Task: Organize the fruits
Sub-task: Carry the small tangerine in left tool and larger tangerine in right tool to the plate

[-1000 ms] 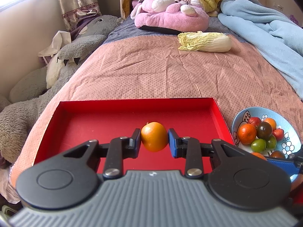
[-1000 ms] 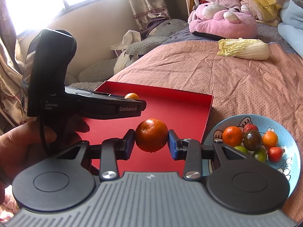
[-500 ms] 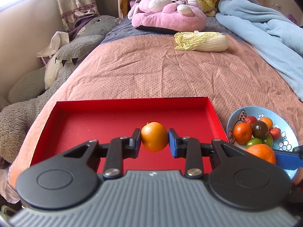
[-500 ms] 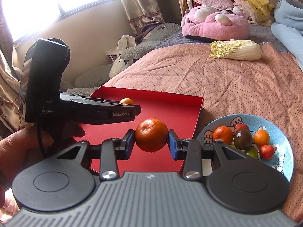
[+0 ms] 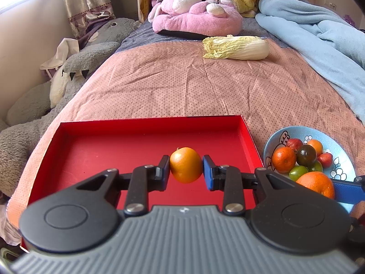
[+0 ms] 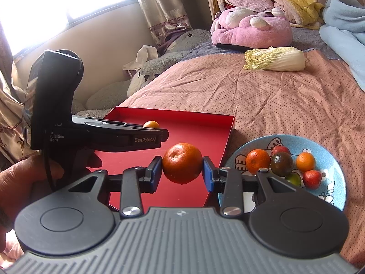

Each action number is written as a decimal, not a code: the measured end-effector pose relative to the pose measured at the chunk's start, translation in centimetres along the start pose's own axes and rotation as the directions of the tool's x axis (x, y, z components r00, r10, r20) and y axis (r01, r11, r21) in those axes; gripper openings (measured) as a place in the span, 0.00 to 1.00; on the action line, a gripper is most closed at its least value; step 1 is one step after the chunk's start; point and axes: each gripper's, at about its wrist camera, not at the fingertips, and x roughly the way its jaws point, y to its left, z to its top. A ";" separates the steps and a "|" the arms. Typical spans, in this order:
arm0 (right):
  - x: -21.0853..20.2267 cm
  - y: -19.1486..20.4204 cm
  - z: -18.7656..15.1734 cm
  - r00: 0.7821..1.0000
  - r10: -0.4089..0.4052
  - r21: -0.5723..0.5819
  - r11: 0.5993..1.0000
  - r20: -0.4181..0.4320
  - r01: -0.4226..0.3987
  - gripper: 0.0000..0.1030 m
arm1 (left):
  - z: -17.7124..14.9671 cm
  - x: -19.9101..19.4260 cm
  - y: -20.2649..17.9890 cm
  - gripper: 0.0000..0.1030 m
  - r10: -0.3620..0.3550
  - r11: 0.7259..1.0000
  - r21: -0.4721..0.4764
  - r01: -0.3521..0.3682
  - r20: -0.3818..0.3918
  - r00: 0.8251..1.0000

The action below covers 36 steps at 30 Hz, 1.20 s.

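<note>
Between our left gripper (image 5: 186,168) jaws we clamp a small orange (image 5: 186,164); our right gripper (image 6: 182,167) jaws clamp a darker mandarin (image 6: 182,166). Beneath and ahead of both lies the red tray (image 5: 146,121), which looks bare, so we judge sorting barely begun. Right of the jaws, the blue bowl (image 6: 336,159) holds about six fruits.

Tray (image 5: 91,159) lies left of the fruit bowl (image 5: 342,159) on the bed (image 5: 205,86).
</note>
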 end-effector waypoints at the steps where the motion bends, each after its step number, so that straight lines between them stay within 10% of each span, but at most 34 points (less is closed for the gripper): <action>1: -0.1 -0.1 0.0 1.000 -0.002 0.003 1.000 0.002 0.002 0.42 | 0.0 0.0 -0.2 0.33 -0.002 1.000 0.003 0.002 0.000 1.000; 36: -1.4 -1.1 -0.3 1.000 -0.015 0.026 1.000 0.017 0.014 0.42 | 0.6 0.0 -2.8 0.33 -0.034 0.998 0.047 0.034 0.002 0.999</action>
